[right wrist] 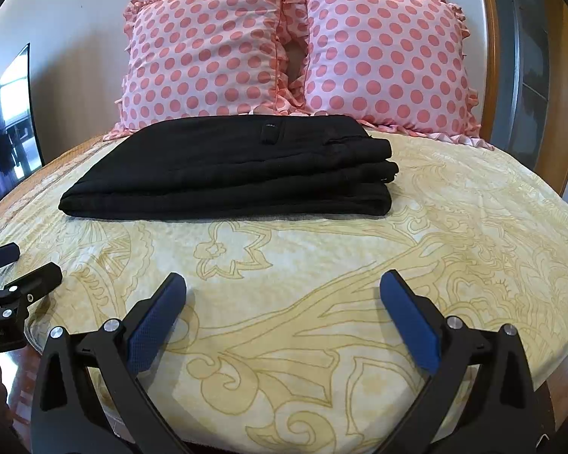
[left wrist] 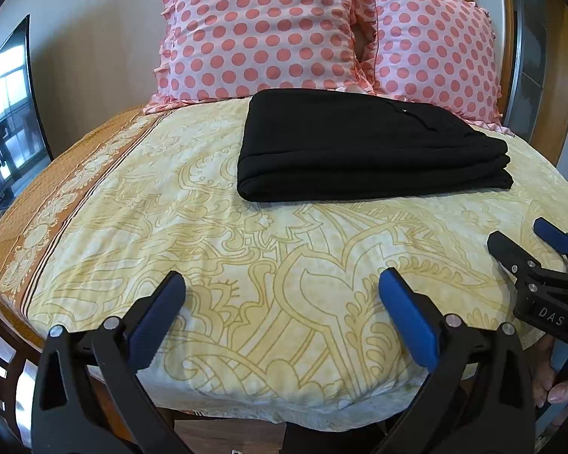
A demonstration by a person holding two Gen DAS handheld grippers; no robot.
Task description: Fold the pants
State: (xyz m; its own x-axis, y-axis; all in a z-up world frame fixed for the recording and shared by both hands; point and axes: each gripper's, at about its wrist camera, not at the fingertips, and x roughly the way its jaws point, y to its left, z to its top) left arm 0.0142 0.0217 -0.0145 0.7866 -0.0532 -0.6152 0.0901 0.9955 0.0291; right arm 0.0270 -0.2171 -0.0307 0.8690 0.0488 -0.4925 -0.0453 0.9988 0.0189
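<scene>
The black pants (left wrist: 371,147) are found folded into a layered stack on the bed (left wrist: 246,265), just before two polka-dot pillows (right wrist: 291,56). The long axis is laid left to right; stacked edges are turned rightward. The left gripper (left wrist: 282,287) and right gripper (right wrist: 283,288) are held wide apart, empty, above the near bedspread.

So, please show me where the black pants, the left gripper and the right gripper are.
black pants (right wrist: 227,166): right wrist view, top layer of the folded stack.
left gripper (left wrist: 282,295): left wrist view, gap midway between its open fingertips.
right gripper (right wrist: 284,295): right wrist view, gap midway between its open fingertips.
</scene>
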